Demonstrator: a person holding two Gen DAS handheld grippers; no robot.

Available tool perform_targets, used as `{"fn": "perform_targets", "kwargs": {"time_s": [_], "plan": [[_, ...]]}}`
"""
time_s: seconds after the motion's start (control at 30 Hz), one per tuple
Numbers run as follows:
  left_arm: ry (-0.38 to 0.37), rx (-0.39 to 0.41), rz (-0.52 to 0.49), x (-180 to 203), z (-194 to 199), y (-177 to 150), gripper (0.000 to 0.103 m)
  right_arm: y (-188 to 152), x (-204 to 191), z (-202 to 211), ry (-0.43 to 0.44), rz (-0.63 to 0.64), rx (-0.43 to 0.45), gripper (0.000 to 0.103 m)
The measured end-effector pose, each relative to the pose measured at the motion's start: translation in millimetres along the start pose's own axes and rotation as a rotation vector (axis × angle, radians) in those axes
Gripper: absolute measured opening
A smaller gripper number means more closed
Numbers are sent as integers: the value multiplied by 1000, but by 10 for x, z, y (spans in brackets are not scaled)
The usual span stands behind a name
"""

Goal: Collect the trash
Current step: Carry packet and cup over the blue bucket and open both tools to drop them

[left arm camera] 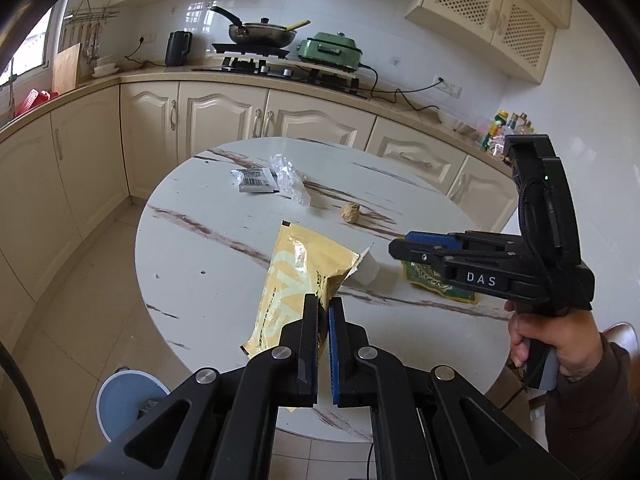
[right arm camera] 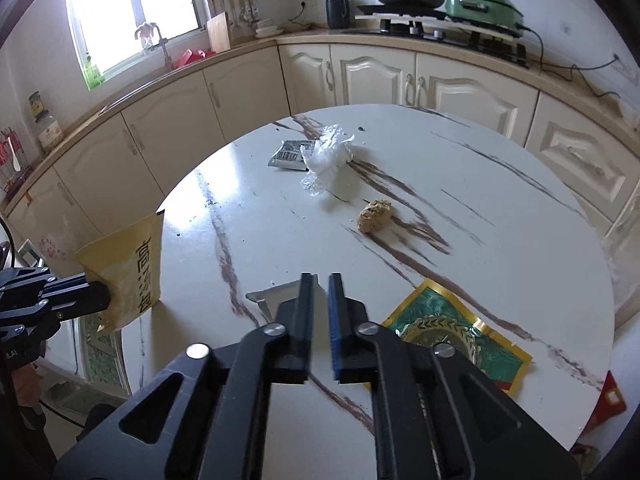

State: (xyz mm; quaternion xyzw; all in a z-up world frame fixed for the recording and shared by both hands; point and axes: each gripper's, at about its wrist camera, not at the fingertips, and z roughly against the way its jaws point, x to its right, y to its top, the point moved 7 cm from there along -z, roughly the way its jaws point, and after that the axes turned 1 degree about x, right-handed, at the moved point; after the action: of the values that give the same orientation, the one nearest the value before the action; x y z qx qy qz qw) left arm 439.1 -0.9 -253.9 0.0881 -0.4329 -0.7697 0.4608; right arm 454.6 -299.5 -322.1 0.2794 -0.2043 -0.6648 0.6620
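clamped in the left gripper (left arm camera: 323, 312), a crinkled yellow packet (left arm camera: 298, 276) with pale print hangs above the round table (left arm camera: 208, 248); right gripper (right arm camera: 320, 280) jaws slightly apart, holding nothing.

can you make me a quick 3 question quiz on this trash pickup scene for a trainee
1. True or false: the left gripper is shut on the yellow packet.
2. Which piece of trash lies nearest the right gripper? A) green and gold wrapper B) clear plastic wrap C) grey barcode sachet
3. Fill in: the small brown lump lies on the round ____.

Key
1. True: the packet is pinched between the jaws and lifted off the table.
2. A: it lies just beside and partly under the right gripper.
3. Table.
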Motion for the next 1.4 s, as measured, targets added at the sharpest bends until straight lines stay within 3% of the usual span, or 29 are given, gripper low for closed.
{"fn": "perform_targets", "kwargs": {"time_s": [0.03,0.27,0.43,0.57,0.63,0.83,1.4], "plan": [[2,0,0,12,30,-8,1,-28,-23,-25,8,-5,-4,40],[-14,-19,-6,75,62,-87,1,-176,-230,-378,33,6,-74,46],[-12,-21,1,30,81,-48,1,-120,-259,-460,19,8,-63,65],[-19,-26,-3,57,51,-21,1,-75,-273,-531,7,9,-61,63],[-22,-24,-1,52,23,5,1,-62,-268,-528,26,-5,-52,40],[-31,-25,8,32,-51,33,1,-80,-265,-447,5,8,-31,40],[-36,51,24,-68,256,62,0,80,-618,-126,122,-16,52,39]]}}
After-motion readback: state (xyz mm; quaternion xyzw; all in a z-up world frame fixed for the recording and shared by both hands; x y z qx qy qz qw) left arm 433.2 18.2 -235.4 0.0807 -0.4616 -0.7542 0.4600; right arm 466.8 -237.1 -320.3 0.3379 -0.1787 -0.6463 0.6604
